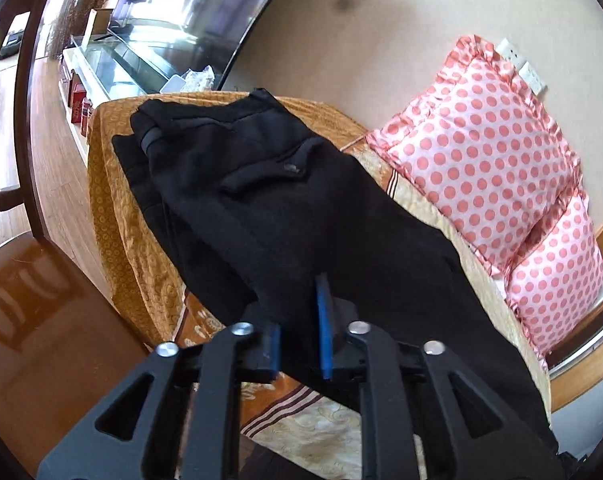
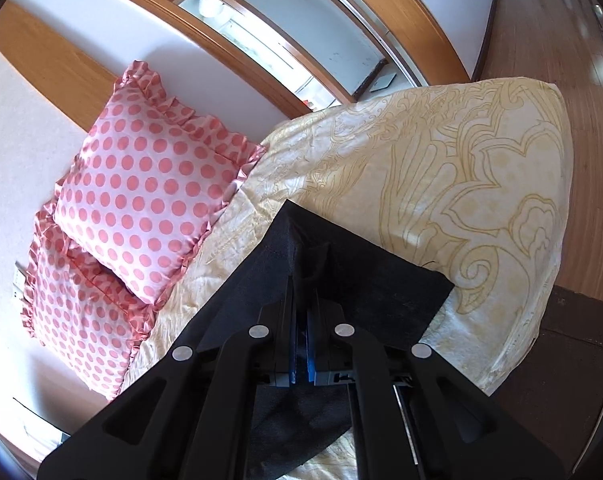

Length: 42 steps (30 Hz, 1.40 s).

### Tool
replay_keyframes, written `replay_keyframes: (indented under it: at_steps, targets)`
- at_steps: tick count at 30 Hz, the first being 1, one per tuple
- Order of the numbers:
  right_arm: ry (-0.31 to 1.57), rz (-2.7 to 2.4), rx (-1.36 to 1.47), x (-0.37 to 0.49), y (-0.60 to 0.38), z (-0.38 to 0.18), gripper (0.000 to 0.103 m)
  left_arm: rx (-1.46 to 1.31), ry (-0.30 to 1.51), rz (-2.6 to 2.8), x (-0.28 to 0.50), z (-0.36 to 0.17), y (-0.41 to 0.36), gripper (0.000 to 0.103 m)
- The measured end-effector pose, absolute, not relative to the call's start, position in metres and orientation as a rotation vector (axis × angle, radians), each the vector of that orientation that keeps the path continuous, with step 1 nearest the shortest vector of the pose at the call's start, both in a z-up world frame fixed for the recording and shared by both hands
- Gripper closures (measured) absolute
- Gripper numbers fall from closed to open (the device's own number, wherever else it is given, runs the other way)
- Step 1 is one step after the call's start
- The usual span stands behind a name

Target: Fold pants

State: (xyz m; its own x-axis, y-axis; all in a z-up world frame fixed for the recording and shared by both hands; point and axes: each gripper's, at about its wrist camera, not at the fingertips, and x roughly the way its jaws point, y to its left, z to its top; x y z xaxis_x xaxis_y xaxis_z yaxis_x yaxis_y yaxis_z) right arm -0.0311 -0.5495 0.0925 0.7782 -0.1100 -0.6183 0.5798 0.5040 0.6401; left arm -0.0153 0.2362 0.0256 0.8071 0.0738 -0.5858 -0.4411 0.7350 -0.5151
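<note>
The left gripper was recorded with its blue pads set apart and black cloth lying between them; whether that cloth was truly nipped could not be told from the left wrist view. The right gripper was found pressed together on a raised ridge of the same cloth, a peak of fabric being drawn up just ahead of its fingertips. The pants were seen laid lengthwise on the bed, the waist end with a buttoned back pocket at the far side in the left wrist view, and one leg seemingly stacked upon the other, a second dark edge being noted along the left margin. A squared end of cloth, taken to be the hem, was observed beside the right gripper on the pale patterned bedspread. Two pink spotted pillows were noted near the wall, apart from the garment. The lengthwise fold was judged done; the crosswise fold, hem end toward waist, was judged to be only at the grasping stage and left to be carried out
</note>
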Motion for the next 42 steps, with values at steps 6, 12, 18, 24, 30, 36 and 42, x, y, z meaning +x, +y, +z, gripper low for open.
replay_keyframes:
  at_steps: [6,12,18,24,30,36,42]
  targets:
    - [0.552,-0.441,0.979,-0.034,-0.551,0.089,0.1,-0.793,0.533,0.34,-0.012,0.03,0.262,0.053]
    - [0.533,-0.438,1.023,-0.035,-0.557,0.085,0.1,-0.782,0.545,0.34,-0.01,0.028,0.264,0.078]
    - [0.449,-0.414,0.976,-0.04,-0.559,0.111,0.1,-0.733,0.545,0.328,-0.01,0.034,0.262,0.087]
    - [0.575,-0.506,0.956,-0.048,-0.559,0.09,0.1,-0.712,0.586,0.329,-0.005,0.021,0.259,0.088]
    - [0.613,-0.526,0.893,-0.059,-0.548,0.088,0.1,-0.692,0.602,0.323,0.001,0.023,0.267,0.09]
    - [0.658,-0.575,0.775,-0.063,-0.541,0.104,0.089,-0.652,0.617,0.33,-0.003,0.024,0.261,0.079]
    - [0.586,-0.626,0.495,-0.052,-0.502,0.155,0.049,-0.526,0.514,0.461,-0.028,0.051,0.243,0.044]
